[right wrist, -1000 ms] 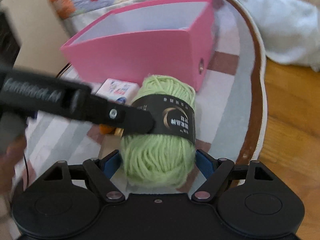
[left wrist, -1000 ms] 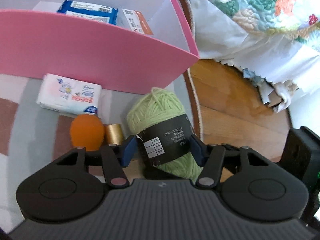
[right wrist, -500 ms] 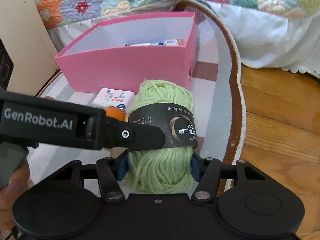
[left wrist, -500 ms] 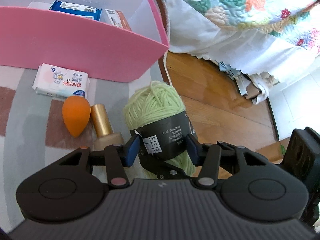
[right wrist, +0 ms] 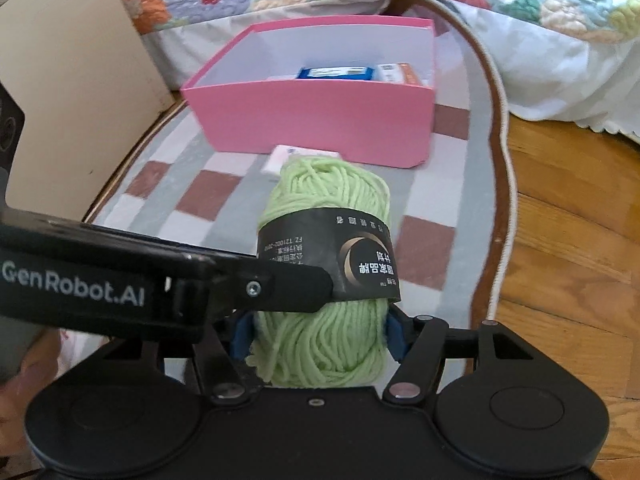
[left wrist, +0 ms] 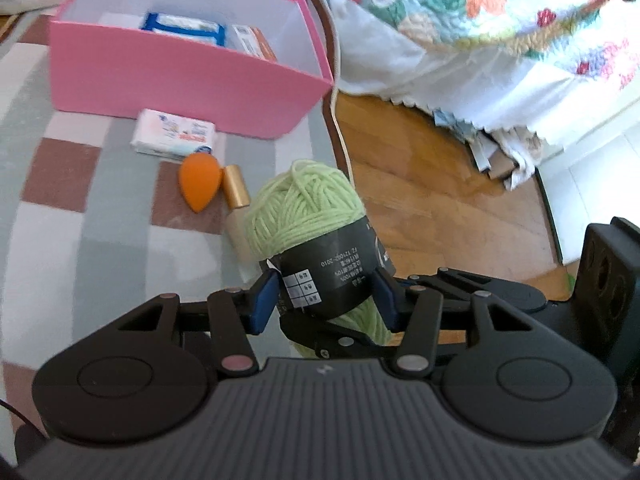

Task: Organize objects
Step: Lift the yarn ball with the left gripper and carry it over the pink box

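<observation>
A light green yarn ball with a black paper band is held in the air between both grippers. My left gripper is shut on its banded middle. My right gripper is shut on the yarn ball's lower end, below the band. The left gripper's finger crosses the right wrist view and presses on the band. A pink box stands beyond, holding a blue packet and an orange-and-white carton. It also shows in the right wrist view.
On the checked rug lie a tissue pack, an orange sponge egg and a gold-capped bottle. Wooden floor and a floral bedspread lie to the right. A beige board stands at left.
Both grippers have lifted the yarn ball up and back from the pink box. The right gripper's jaws have closed on the yarn, and the box now looks farther away.
</observation>
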